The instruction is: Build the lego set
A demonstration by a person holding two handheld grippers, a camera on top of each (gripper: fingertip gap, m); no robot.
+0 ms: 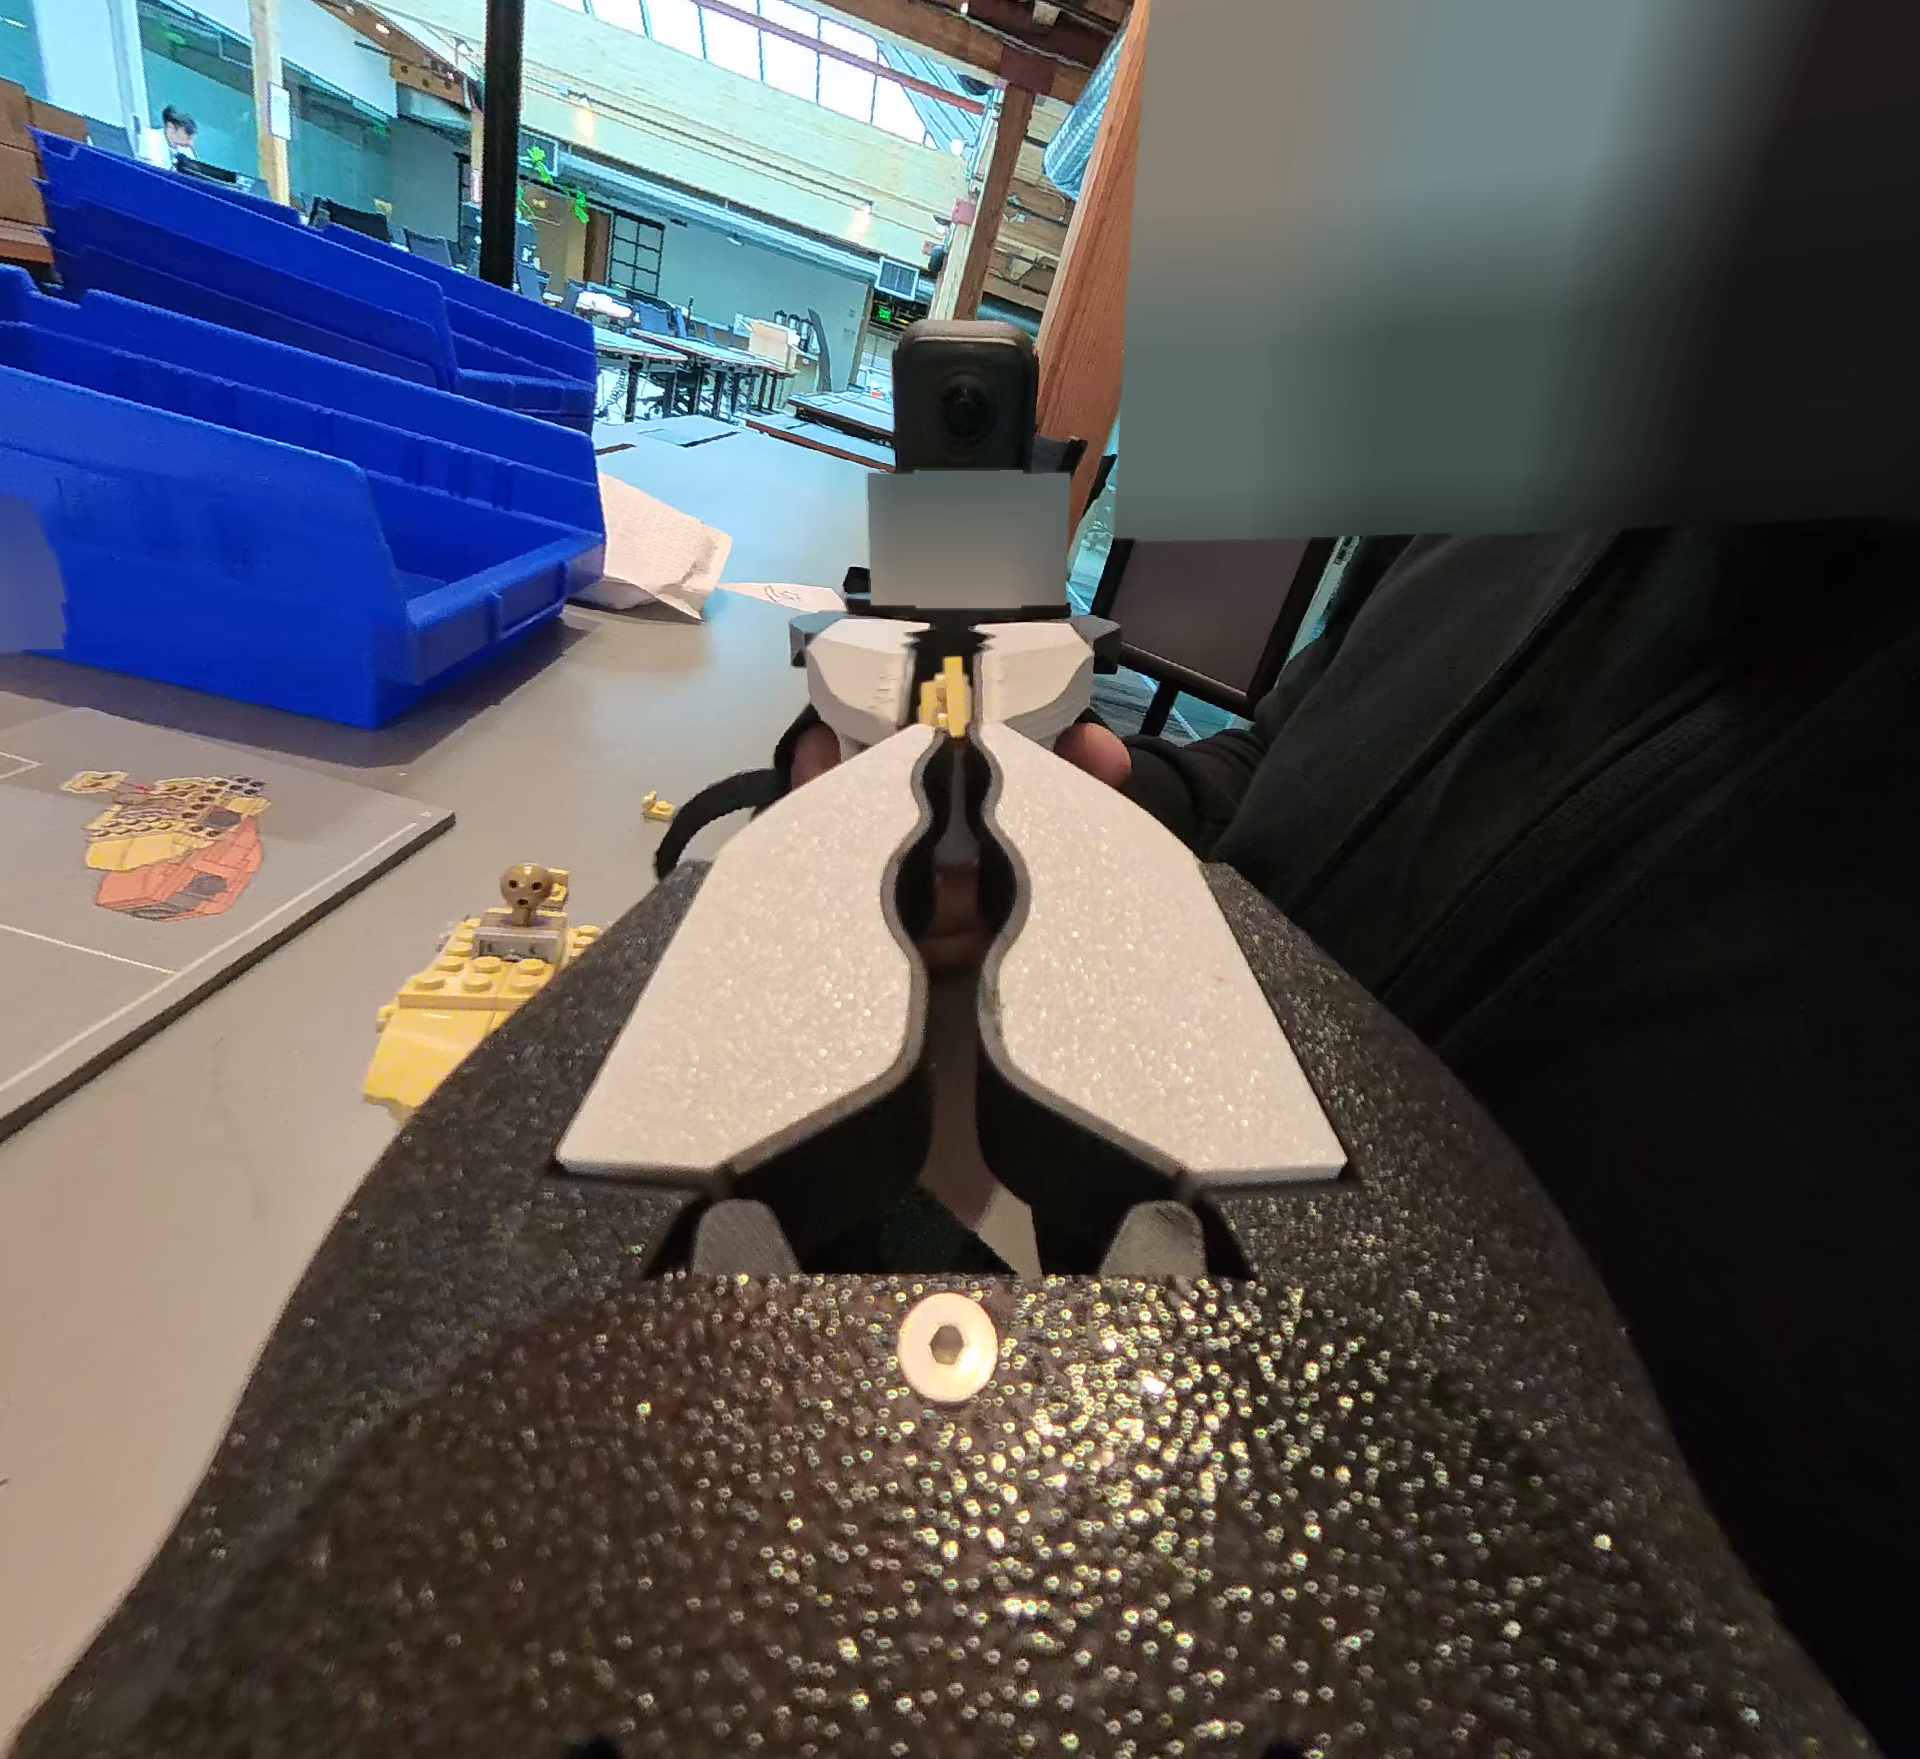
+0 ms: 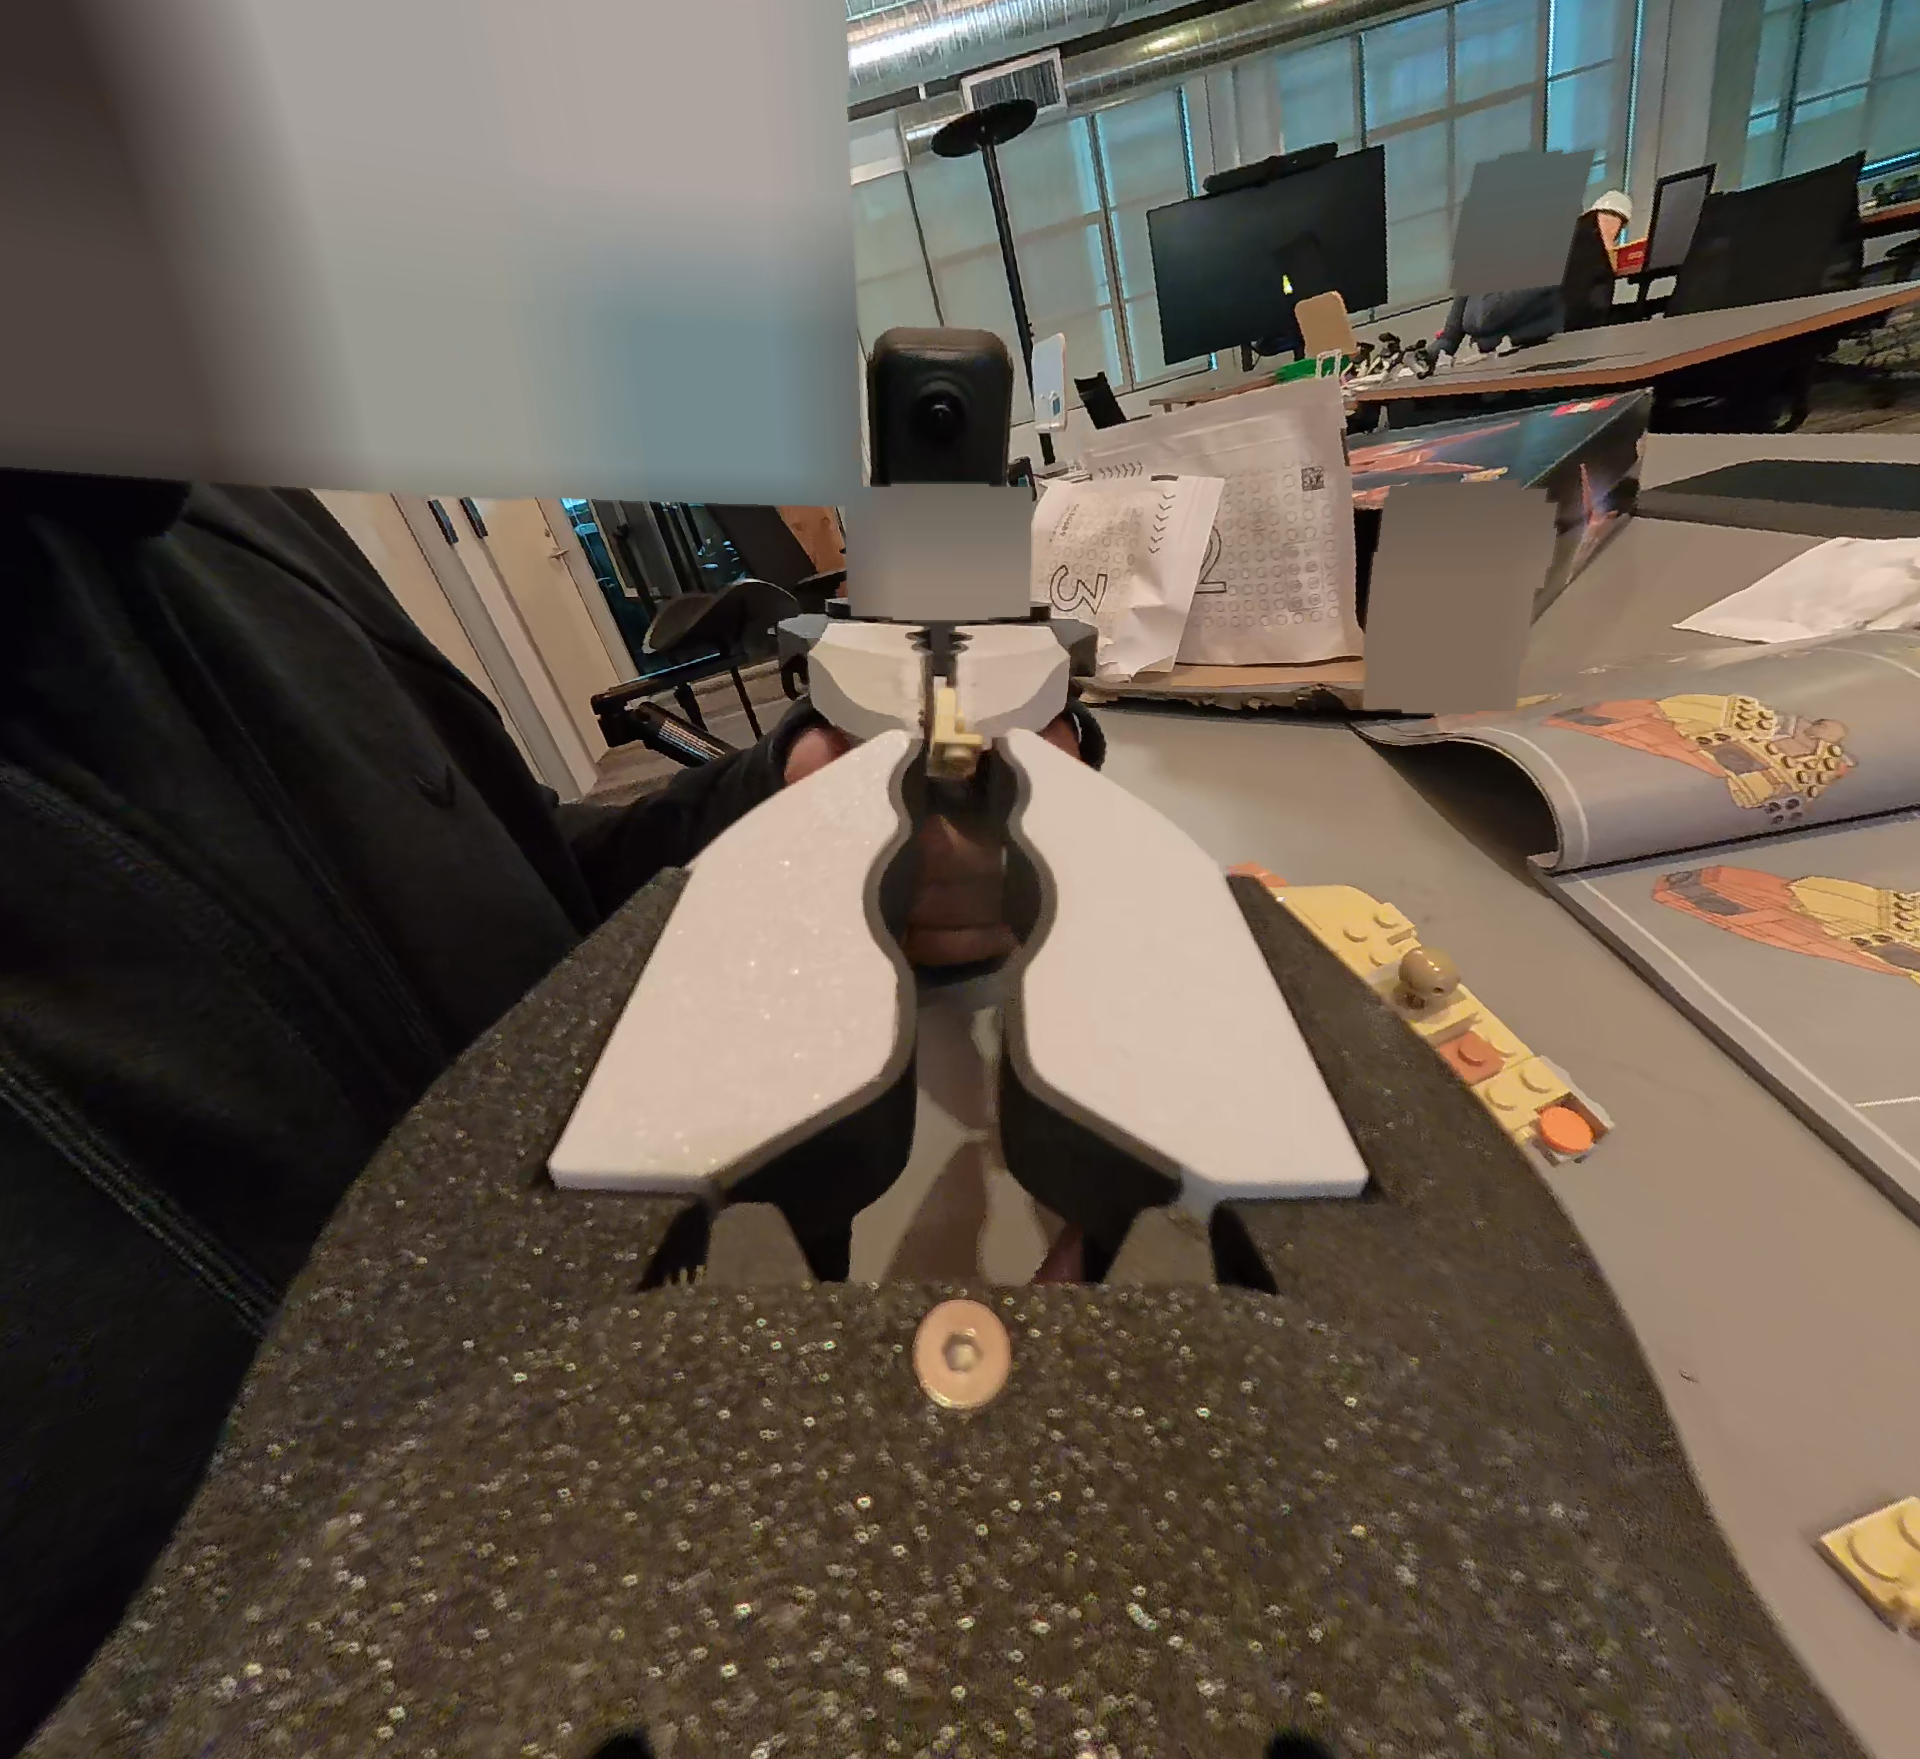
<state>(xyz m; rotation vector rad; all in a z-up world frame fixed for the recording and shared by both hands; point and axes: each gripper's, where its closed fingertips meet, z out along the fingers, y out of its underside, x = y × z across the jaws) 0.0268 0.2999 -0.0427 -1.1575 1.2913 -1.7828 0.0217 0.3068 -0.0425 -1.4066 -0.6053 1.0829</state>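
A small yellow lego piece (image 1: 948, 696) sits right where the two grippers meet nose to nose, raised above the grey table (image 1: 260, 1190) in front of the person's dark sleeve. The right gripper (image 1: 951, 681) has its fingers closed on that piece; the left gripper (image 1: 954, 753) has its fingers drawn together at the tips and reaches the same piece, though I cannot tell whether it pinches it or only touches. This looks like a hand-over or a mid-air joining of small parts, an early-to-middle step, since the yellow model (image 1: 473, 982) with its round tan knob lies only part-built on the table below, beside the open instruction booklet (image 1: 208, 878). The next move calls for one gripper to keep firm hold while the other lets go or presses, without twisting so tiny a part loose. A stray yellow bit (image 1: 657, 807) lies on the table beyond. Further out, stacked blue bins (image 1: 312, 504) stand at the table's far side; what they hold is hidden. Numbered paper bags (image 2: 1195, 546) stand behind, contents unseen.
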